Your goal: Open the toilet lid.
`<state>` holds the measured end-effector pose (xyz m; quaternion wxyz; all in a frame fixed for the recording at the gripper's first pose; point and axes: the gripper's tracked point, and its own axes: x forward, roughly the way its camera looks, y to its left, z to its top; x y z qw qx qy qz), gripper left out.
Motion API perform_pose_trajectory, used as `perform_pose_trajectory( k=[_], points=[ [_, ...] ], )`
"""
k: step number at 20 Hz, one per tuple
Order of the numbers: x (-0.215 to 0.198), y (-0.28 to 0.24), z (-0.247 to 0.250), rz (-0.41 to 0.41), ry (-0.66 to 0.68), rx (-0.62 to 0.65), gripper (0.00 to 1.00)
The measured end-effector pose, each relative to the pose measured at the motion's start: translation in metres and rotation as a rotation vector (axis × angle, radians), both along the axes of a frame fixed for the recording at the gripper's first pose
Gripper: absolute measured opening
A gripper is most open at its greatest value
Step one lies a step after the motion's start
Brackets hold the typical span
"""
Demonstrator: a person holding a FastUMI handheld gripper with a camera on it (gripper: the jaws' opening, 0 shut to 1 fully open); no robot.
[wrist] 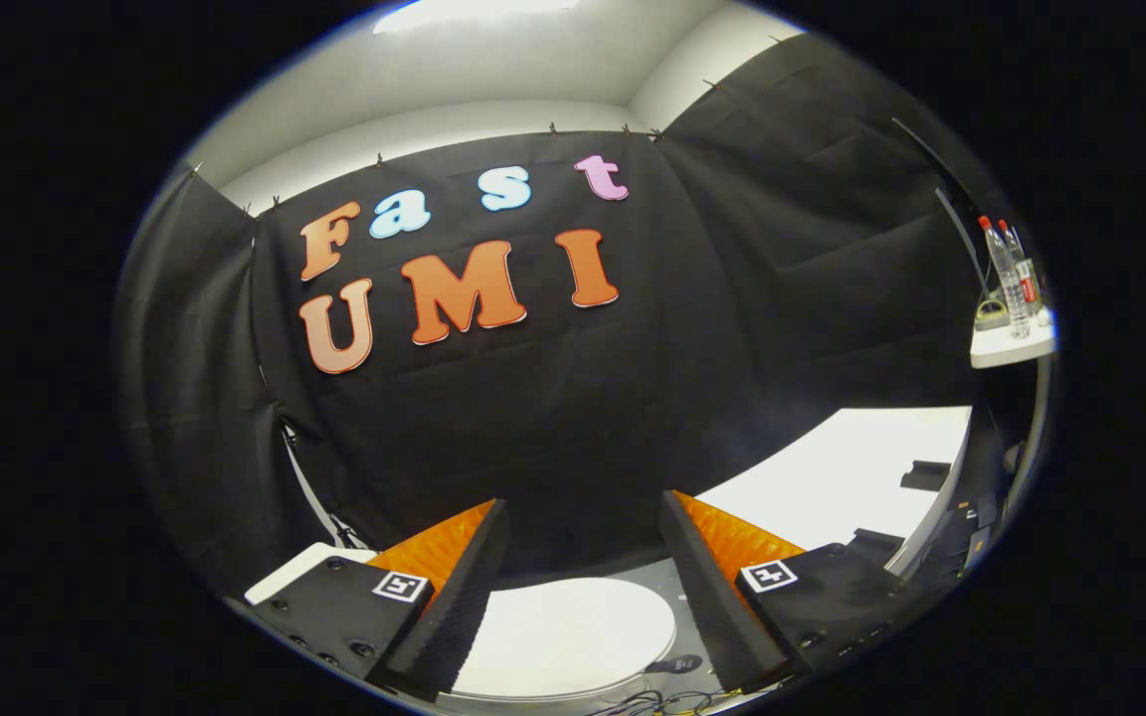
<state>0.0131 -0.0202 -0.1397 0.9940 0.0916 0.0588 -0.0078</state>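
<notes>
— Two surfaces were noted? Describe the room.

— Yes. A white table (861, 467) stood to the right before the black cloth wall (553, 398), and a small white shelf (1011, 348) further right carried two bottles (1009, 273). White wall and ceiling showed above the cloth.

— Edges and clearance?

— The table's near edge ran just beyond the right finger. Between the fingers and the cloth wall the space lay open.

— And the toilet lid?

— The toilet lid (573, 631) lay flat and closed, below and between the fingers, untouched. Some cables (663, 701) lay at its near rim.

— The gripper's condition?

— The gripper (583, 522) hung with fingers spread wide apart, holding nothing.
</notes>
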Motion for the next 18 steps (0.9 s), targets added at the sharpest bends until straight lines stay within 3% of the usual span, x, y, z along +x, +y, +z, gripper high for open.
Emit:
perform_pose_trajectory(
  k=[18],
  points=[
    [-0.002,-0.066,-0.187,-0.155,0.244,0.114,0.98]
  ],
)
